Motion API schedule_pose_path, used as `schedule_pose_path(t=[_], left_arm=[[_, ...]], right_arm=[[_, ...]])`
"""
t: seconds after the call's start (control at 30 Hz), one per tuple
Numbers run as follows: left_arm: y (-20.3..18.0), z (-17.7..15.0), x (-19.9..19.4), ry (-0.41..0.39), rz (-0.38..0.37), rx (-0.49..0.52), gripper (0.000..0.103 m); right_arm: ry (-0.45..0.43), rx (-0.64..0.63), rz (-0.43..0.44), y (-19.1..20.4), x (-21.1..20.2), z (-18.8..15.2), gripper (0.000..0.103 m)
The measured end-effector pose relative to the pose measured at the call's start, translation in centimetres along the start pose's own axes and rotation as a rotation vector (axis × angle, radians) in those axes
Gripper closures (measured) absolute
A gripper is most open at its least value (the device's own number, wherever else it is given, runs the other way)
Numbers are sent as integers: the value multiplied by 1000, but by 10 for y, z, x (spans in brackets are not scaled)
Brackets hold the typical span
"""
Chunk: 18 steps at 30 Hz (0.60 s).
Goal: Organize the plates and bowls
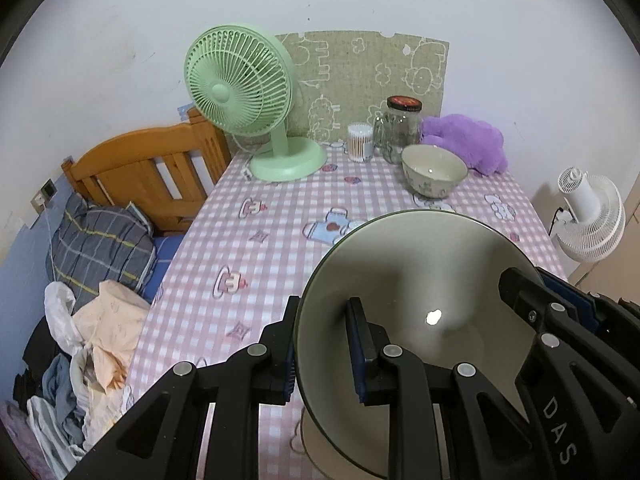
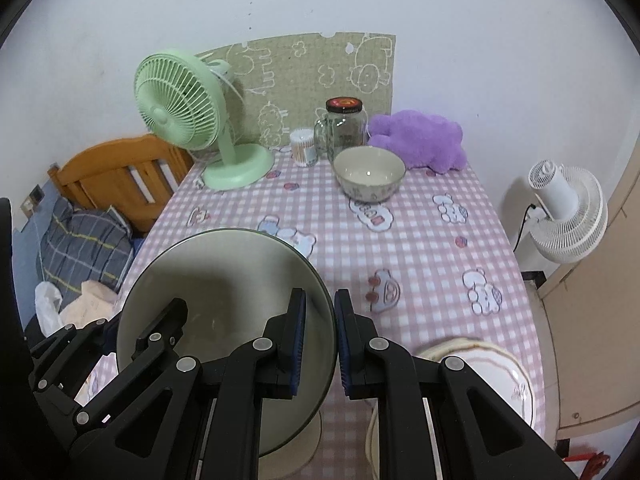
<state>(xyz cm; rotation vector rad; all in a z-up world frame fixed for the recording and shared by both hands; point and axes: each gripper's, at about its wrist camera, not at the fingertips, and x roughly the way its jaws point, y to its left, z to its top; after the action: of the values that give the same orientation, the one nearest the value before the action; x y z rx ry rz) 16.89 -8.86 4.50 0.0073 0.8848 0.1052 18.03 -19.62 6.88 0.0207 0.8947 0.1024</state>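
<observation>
Left gripper (image 1: 322, 352): fingers (image 1: 362, 356) narrow, pinching the left rim of the large grey-green bowl (image 1: 420, 280), one pad inside the wall and one outside.
Right gripper (image 2: 320, 344): fingers (image 2: 294, 344) narrow, clamped on the same bowl's right rim, one pad inside and one outside.
Large bowl: held between both grippers over the near part of the counter (image 2: 420, 248), tilted so its inside faces the cameras.
Plates (image 2: 492, 368): white with a gold edge, on the counter just right of the large bowl, near the counter's right edge.
Open room: bare checked cloth beyond the large bowl, up to the small bowl.
Small patterned bowl (image 2: 370, 178): upright on the counter, well beyond the large bowl.
Far row: green fan (image 1: 248, 92) far left of the small bowl; cotton-swab tub (image 1: 360, 142) and glass jar (image 1: 402, 128) just behind it; purple plush (image 2: 420, 140) behind to its right.
Edges: bed (image 1: 148, 184) past the counter's left edge, white fan (image 2: 568, 216) past its right.
</observation>
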Motion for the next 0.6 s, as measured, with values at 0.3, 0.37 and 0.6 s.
schedule_pose_path(t=[0.3, 0.37, 0.6], left_arm=[[3, -38, 4, 63, -23, 9, 83], [5, -43, 6, 78, -31, 9, 83], [14, -58, 19, 132, -58, 16, 83]], right_arm=[[64, -12, -7, 2, 2, -40, 85], [80, -15, -12, 4, 3, -46, 85], [141, -15, -27, 13, 15, -60, 85]])
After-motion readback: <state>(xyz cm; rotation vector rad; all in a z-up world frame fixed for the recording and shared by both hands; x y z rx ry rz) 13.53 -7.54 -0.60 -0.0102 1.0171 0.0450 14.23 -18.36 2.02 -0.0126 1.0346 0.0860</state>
